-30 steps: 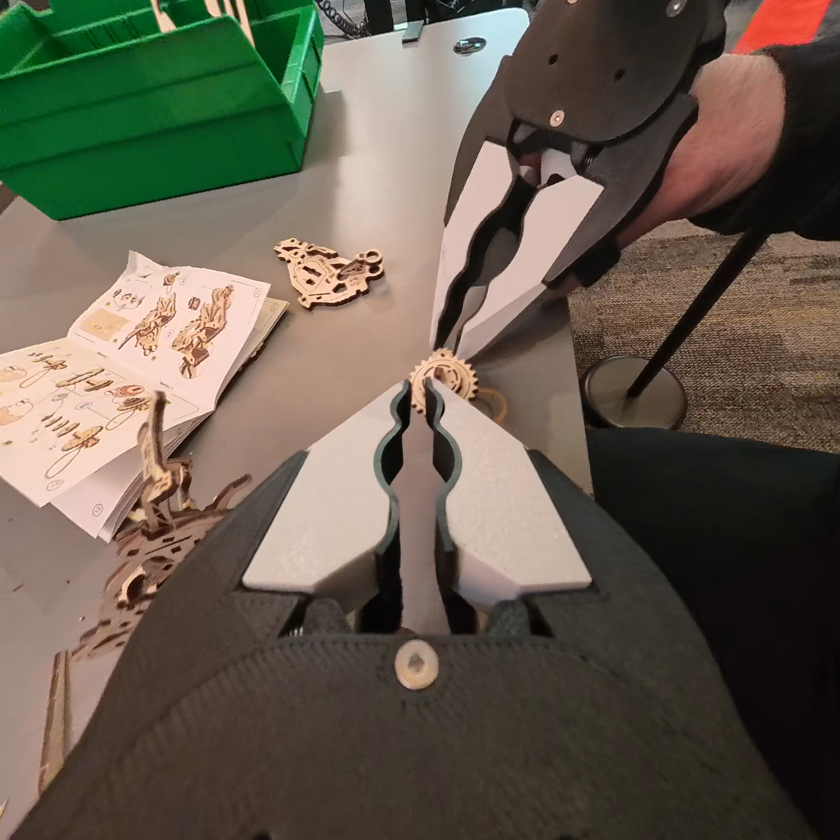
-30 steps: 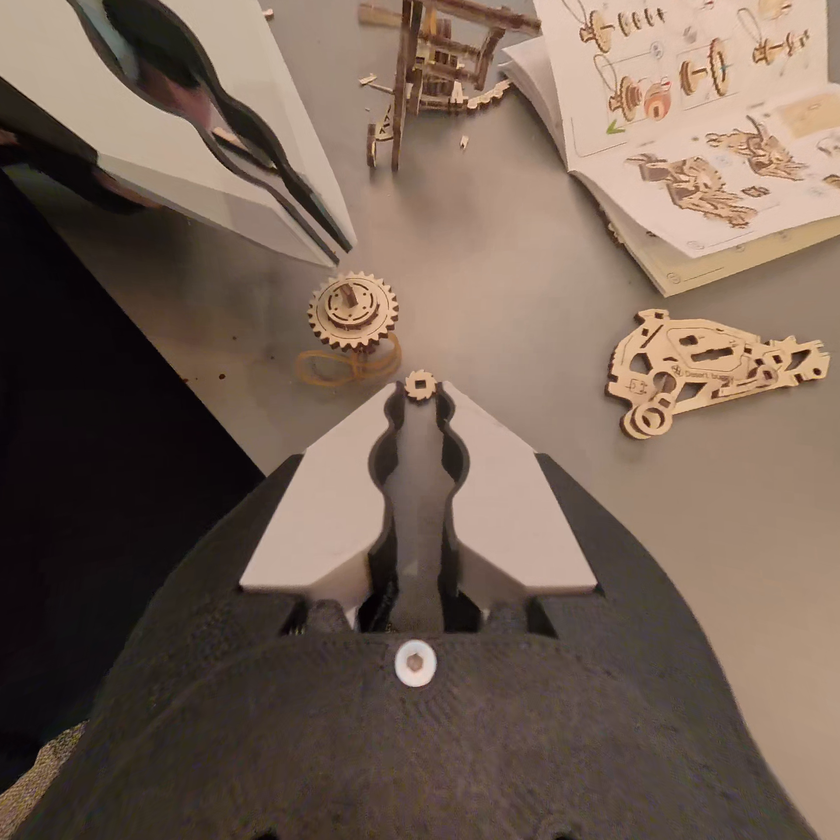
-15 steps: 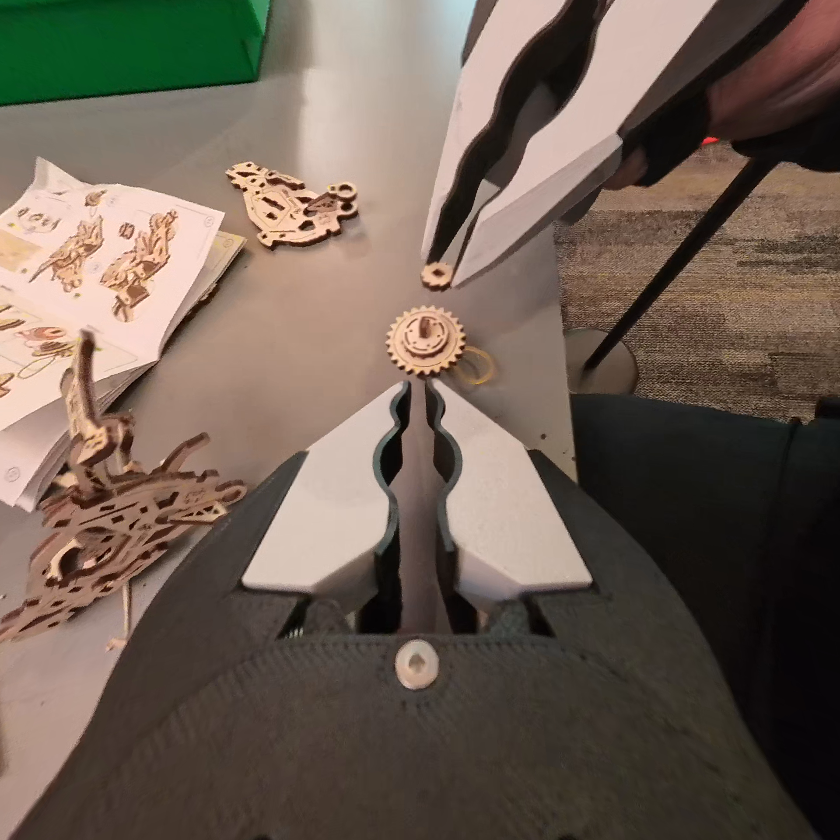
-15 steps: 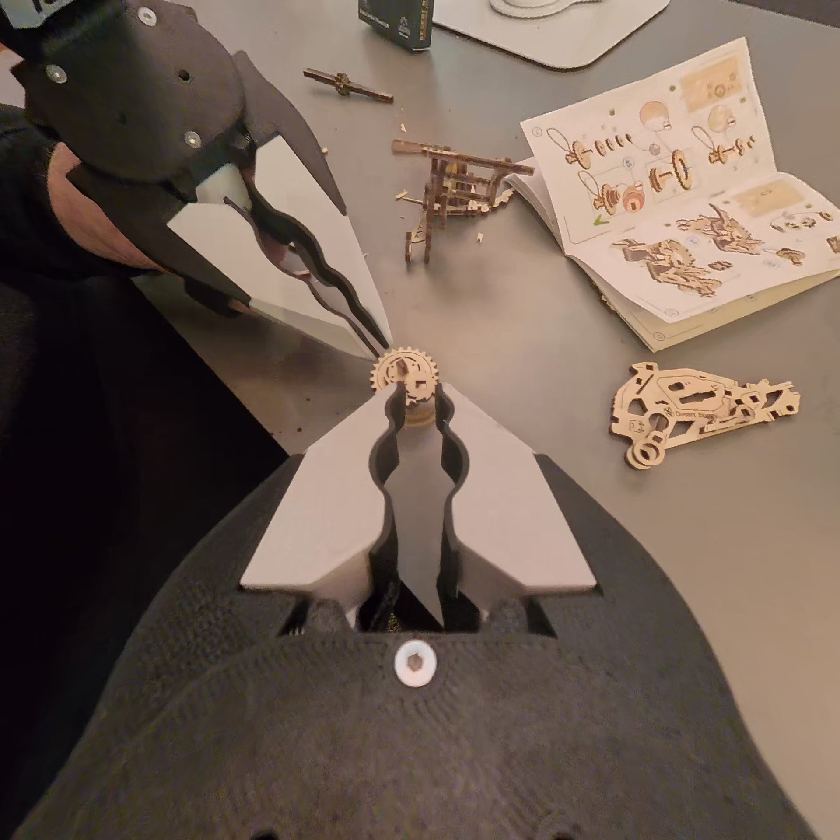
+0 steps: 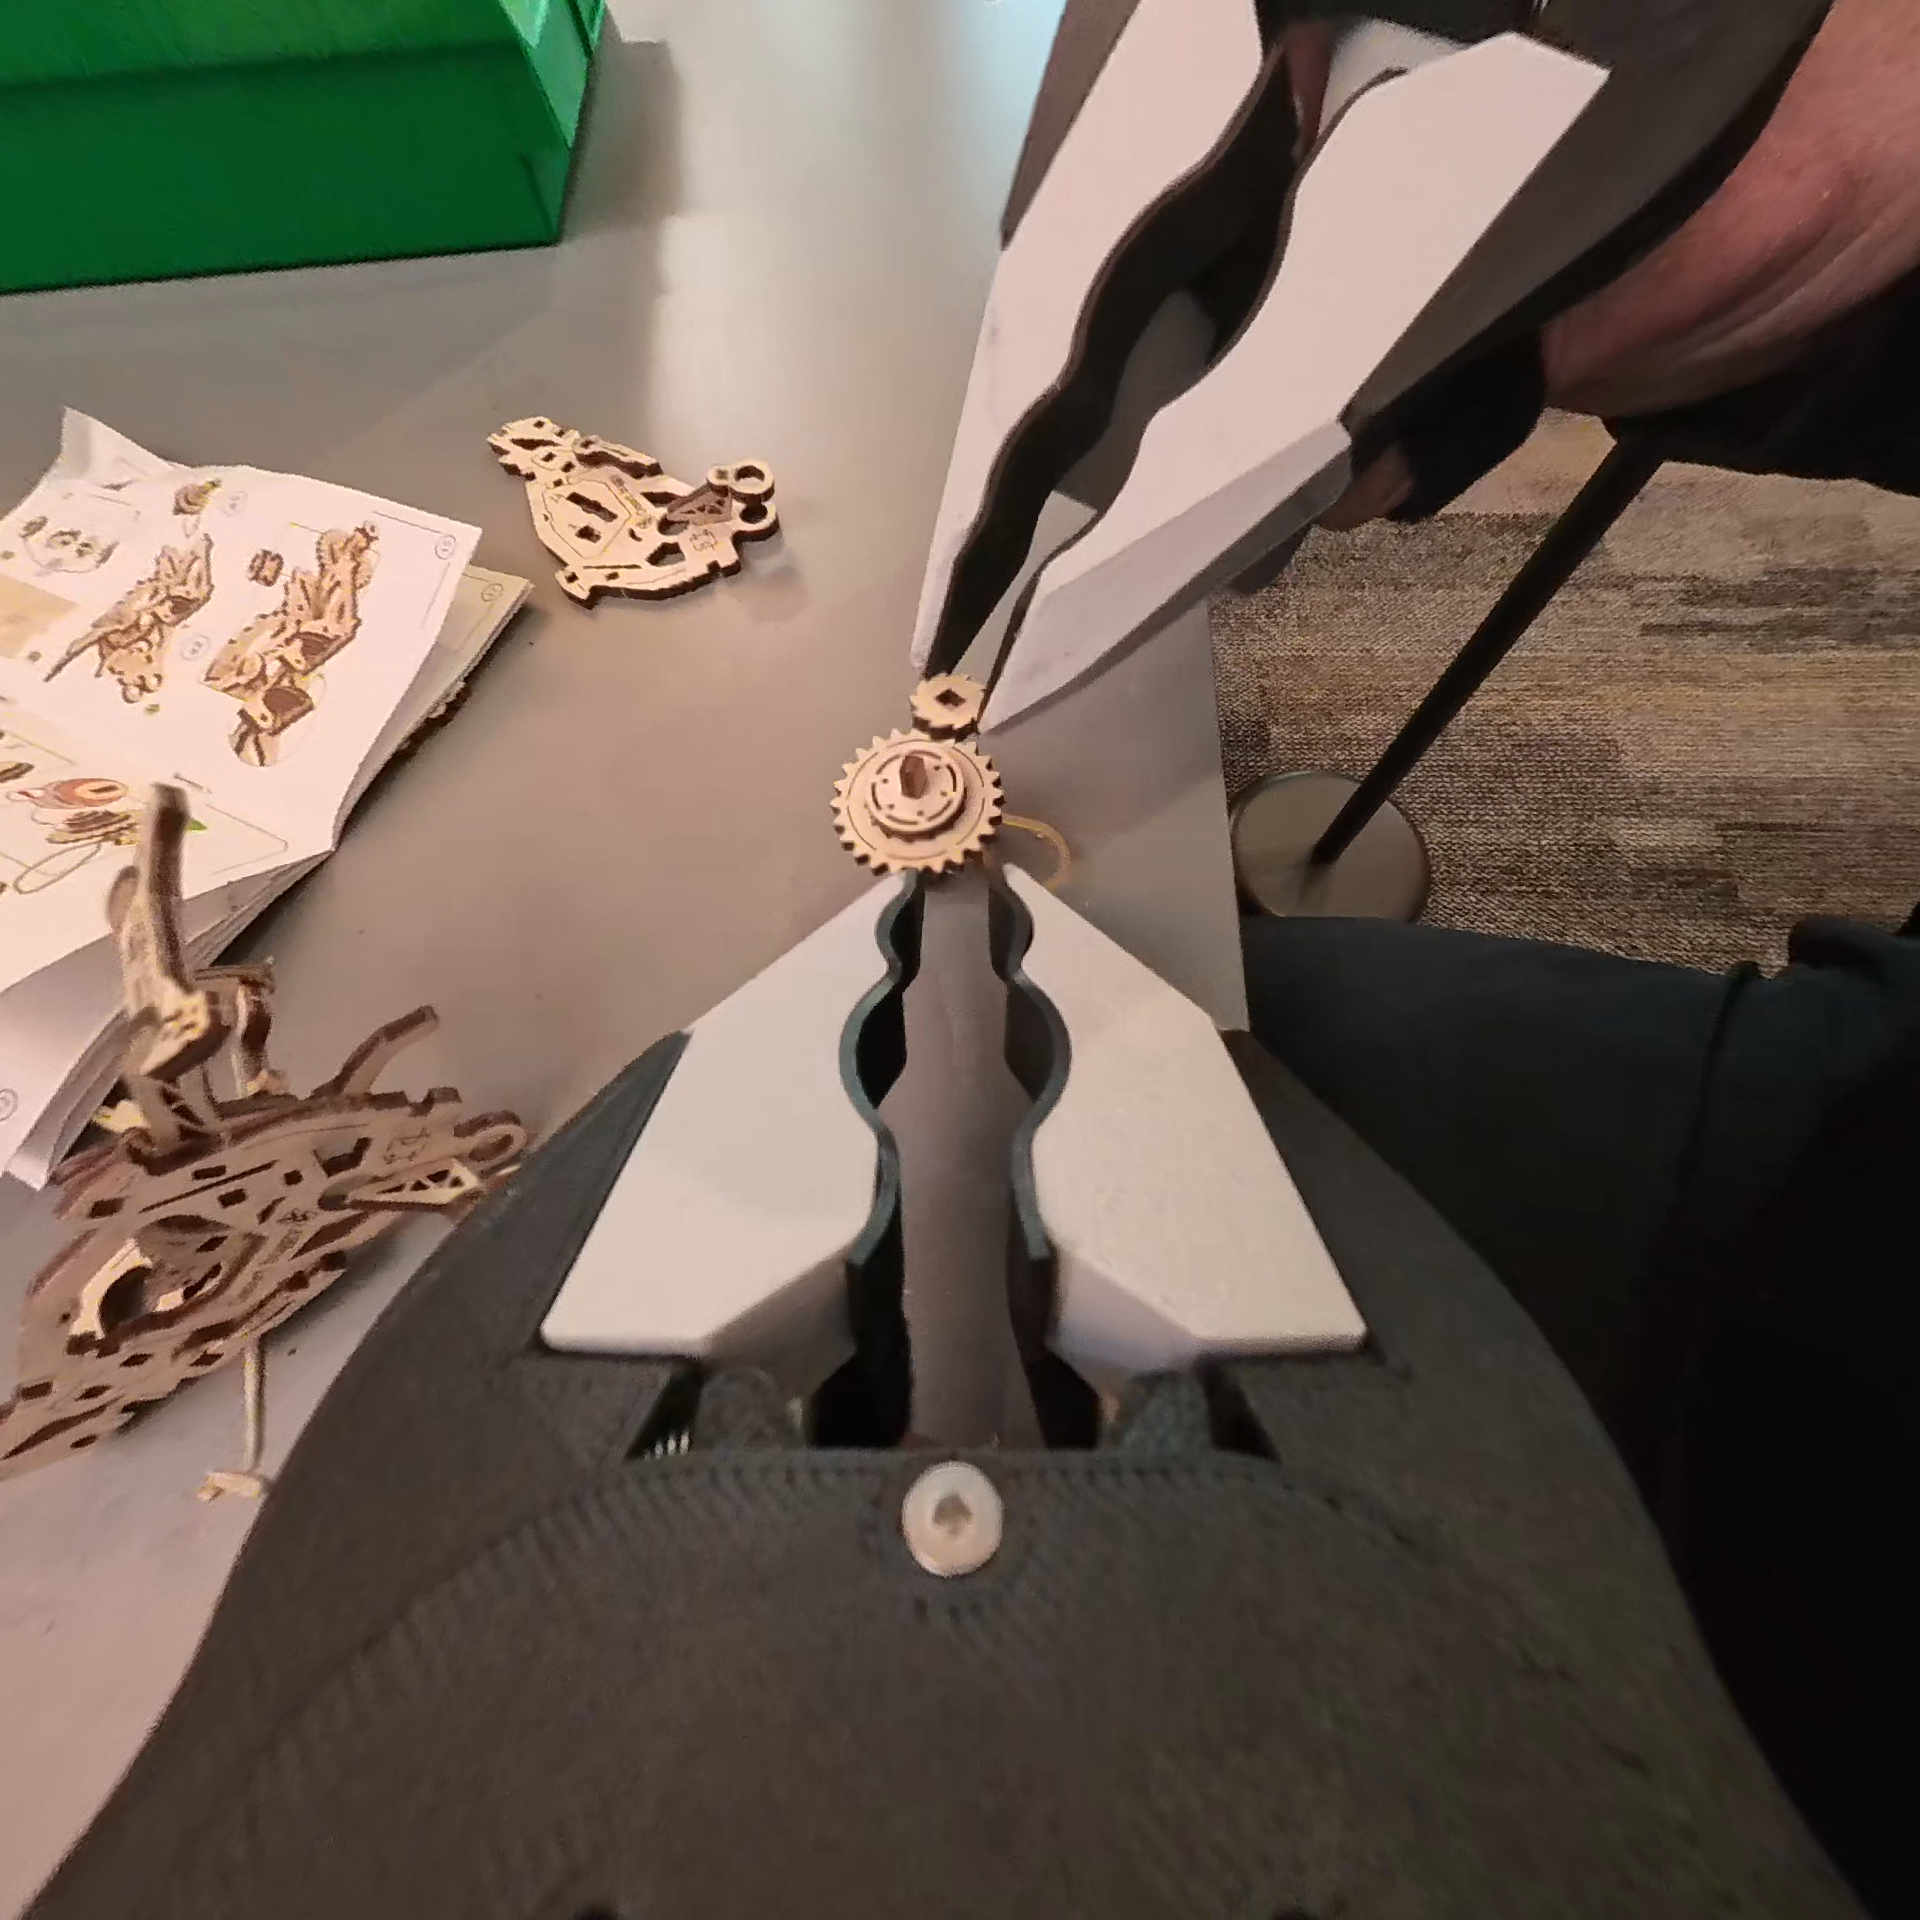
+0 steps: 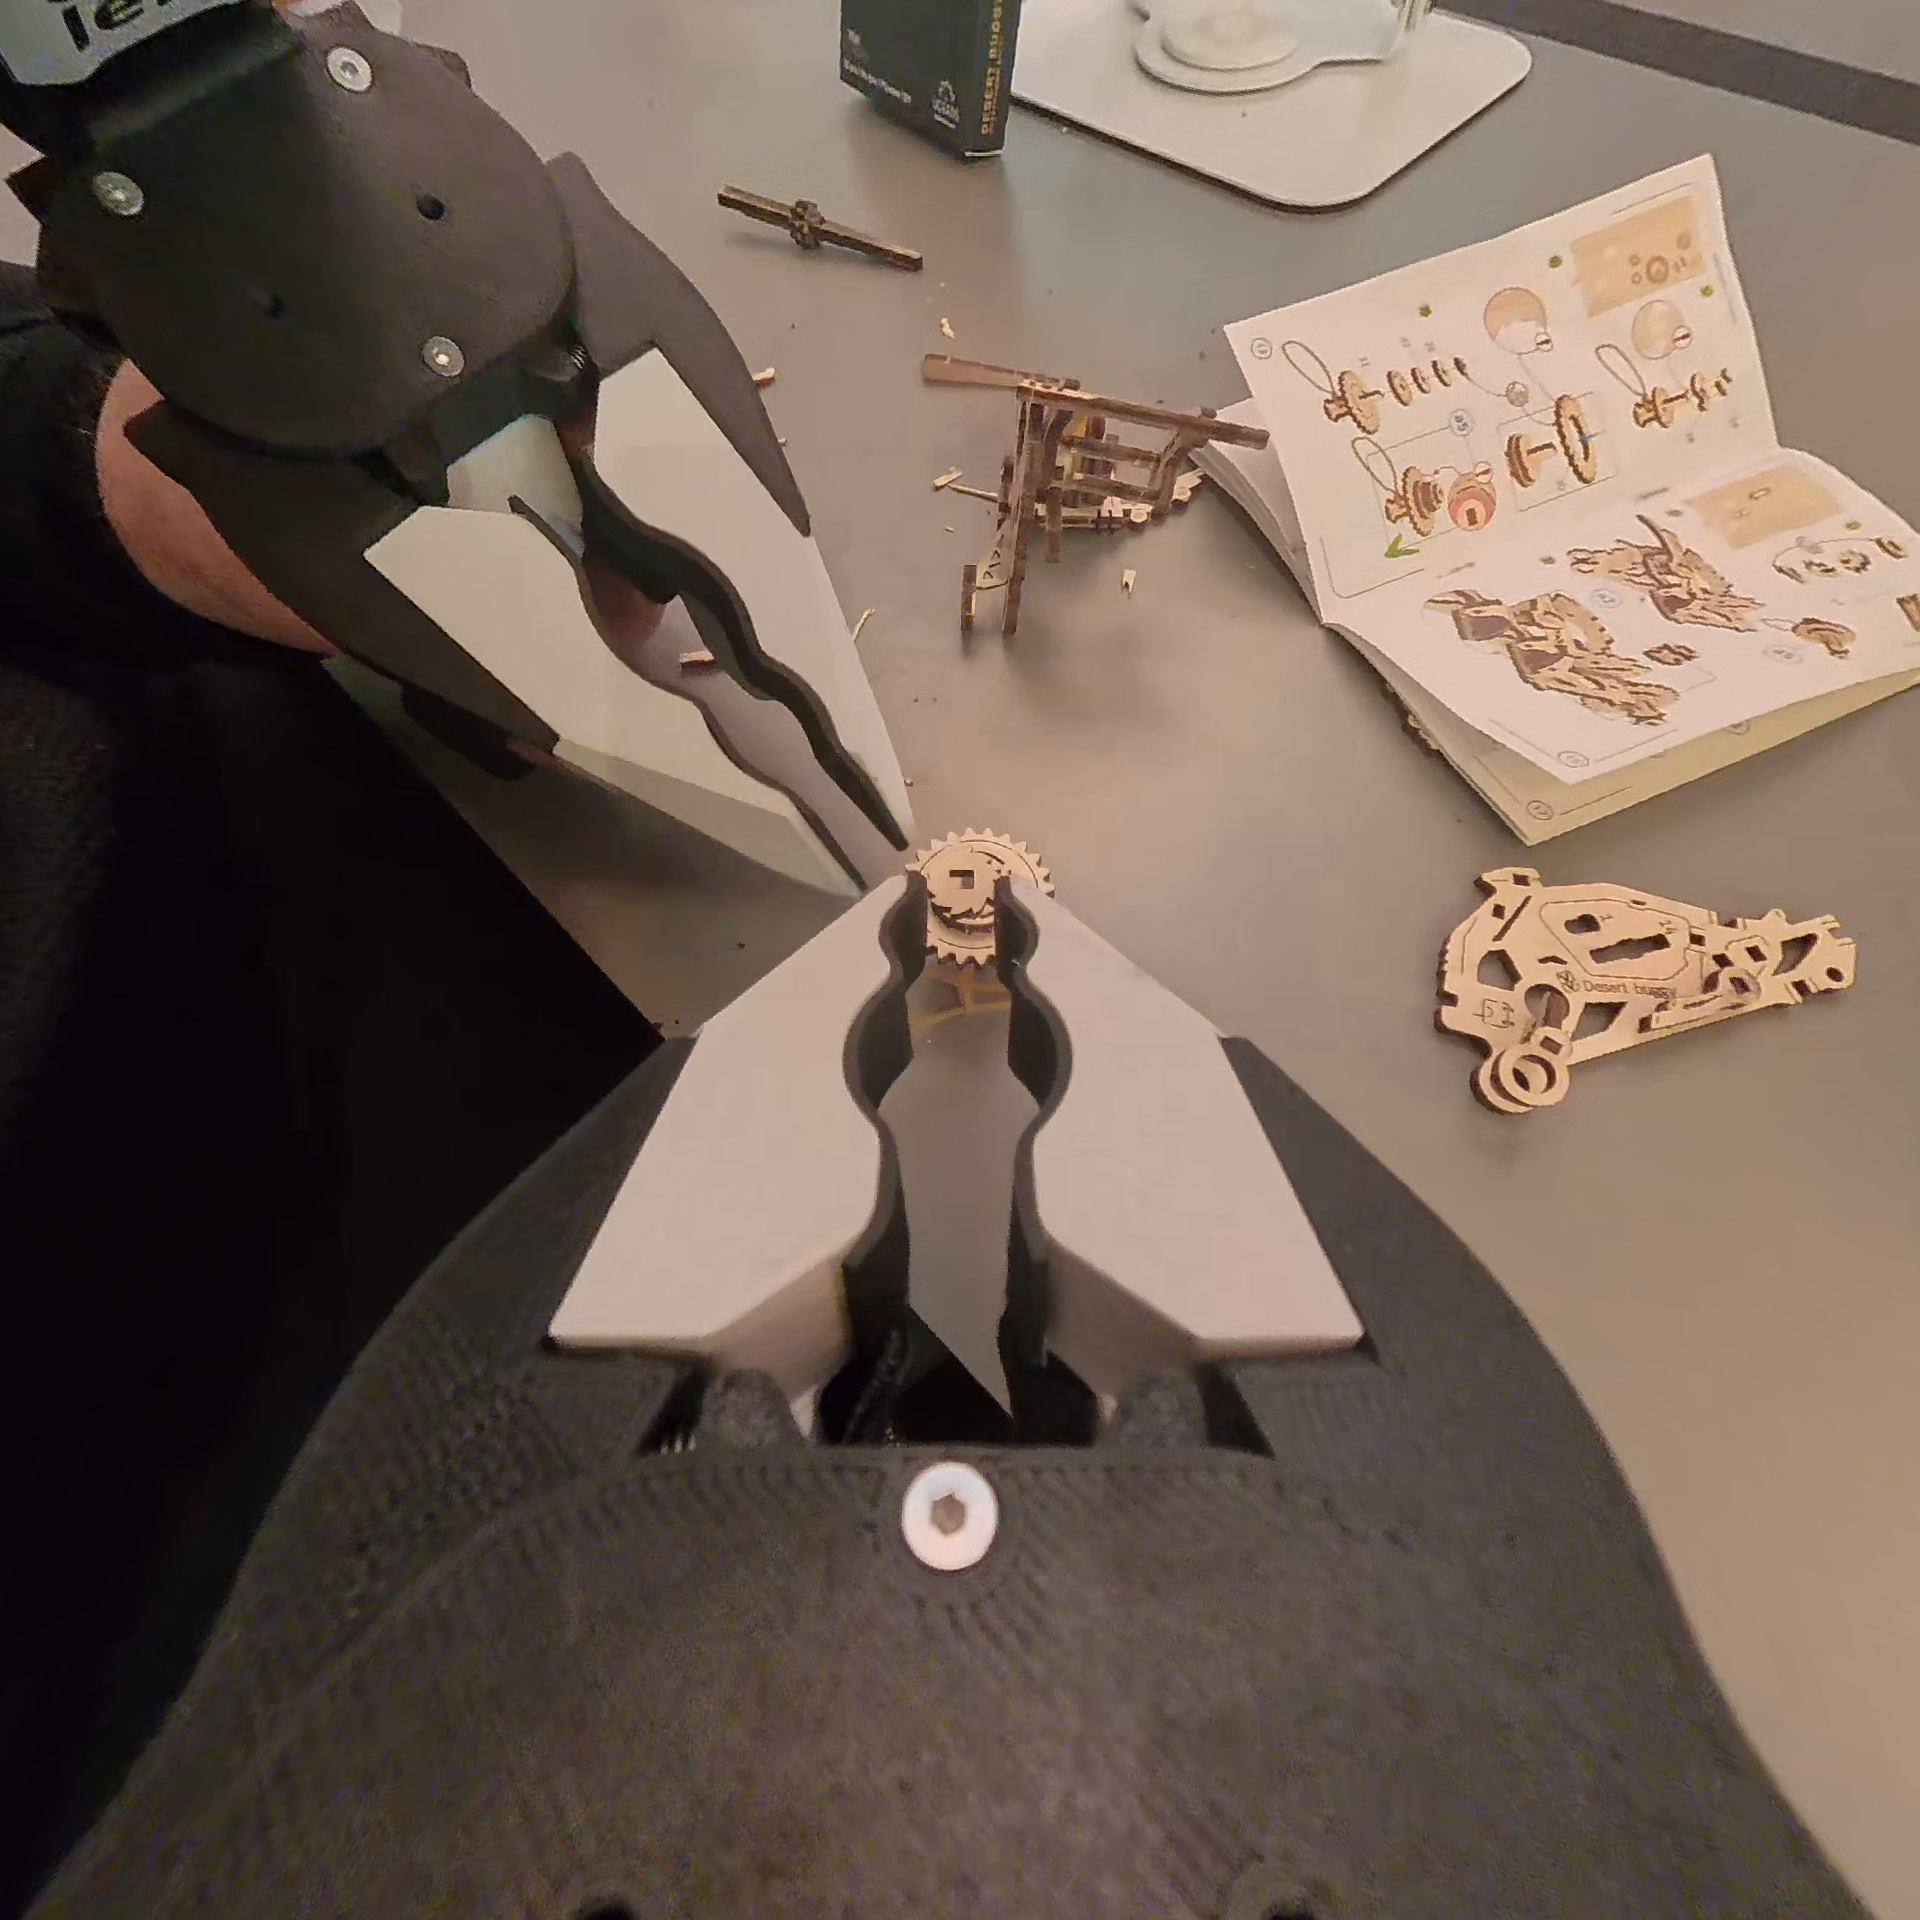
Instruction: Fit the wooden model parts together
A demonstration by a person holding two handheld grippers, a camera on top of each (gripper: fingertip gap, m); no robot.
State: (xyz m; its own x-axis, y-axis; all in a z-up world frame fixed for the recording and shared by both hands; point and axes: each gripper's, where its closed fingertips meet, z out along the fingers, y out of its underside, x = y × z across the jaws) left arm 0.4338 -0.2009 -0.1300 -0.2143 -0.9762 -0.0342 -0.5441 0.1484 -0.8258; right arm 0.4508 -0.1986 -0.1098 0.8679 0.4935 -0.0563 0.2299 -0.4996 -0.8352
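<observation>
A large wooden gear point(image 5: 920, 805) stands on the grey table near its edge, over a tan rubber band point(image 5: 1044, 842). My right gripper point(image 6: 958, 888) is shut on a small wooden gear with a square hole point(image 6: 958, 881) and holds it just over the large gear point(image 6: 1029, 868). In the left wrist view the right gripper point(image 5: 961, 686) comes down from above with the small gear point(image 5: 945, 703) at the large gear's far rim. My left gripper point(image 5: 951, 883) is closed with nothing between its tips, which sit against the large gear's near rim; it also shows in the right wrist view point(image 6: 881, 857).
An open instruction booklet point(image 6: 1558, 582), a flat wooden chassis piece point(image 6: 1631, 977) and a partly built wooden model point(image 6: 1081, 478) lie on the table. A wooden axle point(image 6: 821, 229), a dark box point(image 6: 925, 73) and a green bin point(image 5: 281, 114) stand farther off. The table edge point(image 5: 1226, 831) runs close beside the gear. My two grippers' fingertips are within a few centimetres of each other.
My right gripper has lowered the small gear onto the large gear's top. My left gripper has moved forward until its tips meet the large gear's rim.
</observation>
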